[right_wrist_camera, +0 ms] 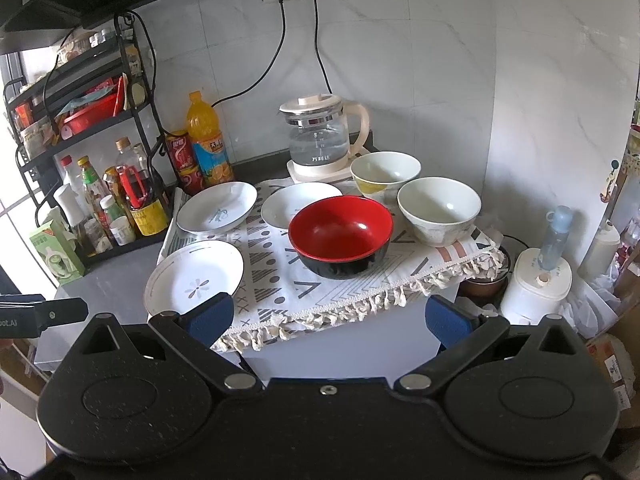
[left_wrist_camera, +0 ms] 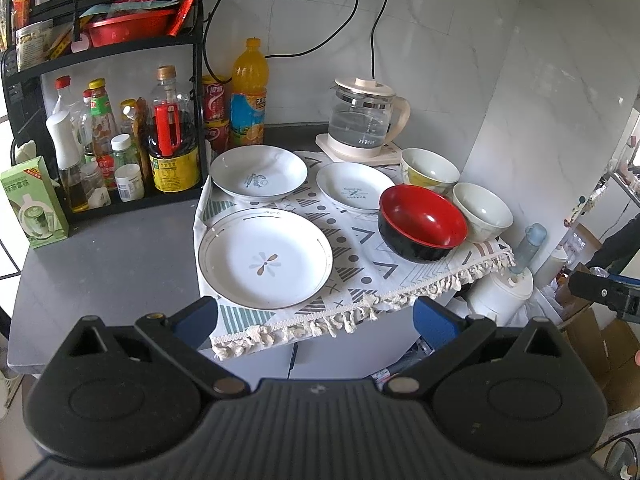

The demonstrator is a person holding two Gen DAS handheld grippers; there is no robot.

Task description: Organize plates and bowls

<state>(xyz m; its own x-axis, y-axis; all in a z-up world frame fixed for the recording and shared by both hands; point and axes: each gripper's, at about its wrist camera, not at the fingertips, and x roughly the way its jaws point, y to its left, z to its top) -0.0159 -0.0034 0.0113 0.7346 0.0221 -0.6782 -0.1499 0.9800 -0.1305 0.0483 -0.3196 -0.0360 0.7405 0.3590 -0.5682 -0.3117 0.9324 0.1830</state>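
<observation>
Three white plates lie on a patterned cloth (left_wrist_camera: 360,256): a large flower plate (left_wrist_camera: 265,258) at the front left, a deeper plate (left_wrist_camera: 259,178) behind it, a small plate (left_wrist_camera: 355,187) to the right. A red-and-black bowl (left_wrist_camera: 422,222), a white bowl (left_wrist_camera: 482,212) and a yellow-patterned bowl (left_wrist_camera: 430,170) stand at the right. In the right wrist view the red bowl (right_wrist_camera: 340,236) is central, with the white bowl (right_wrist_camera: 439,210) and the flower plate (right_wrist_camera: 195,278) beside it. My left gripper (left_wrist_camera: 314,316) and right gripper (right_wrist_camera: 328,318) are open, empty, short of the cloth's fringe.
A glass kettle (left_wrist_camera: 366,120) stands on its base behind the dishes. A black rack (left_wrist_camera: 100,128) with sauce bottles, an orange drink bottle (left_wrist_camera: 249,94) and cans stand at the left. A green box (left_wrist_camera: 32,204) sits on the grey counter (left_wrist_camera: 112,256). White appliances (right_wrist_camera: 536,284) stand lower right.
</observation>
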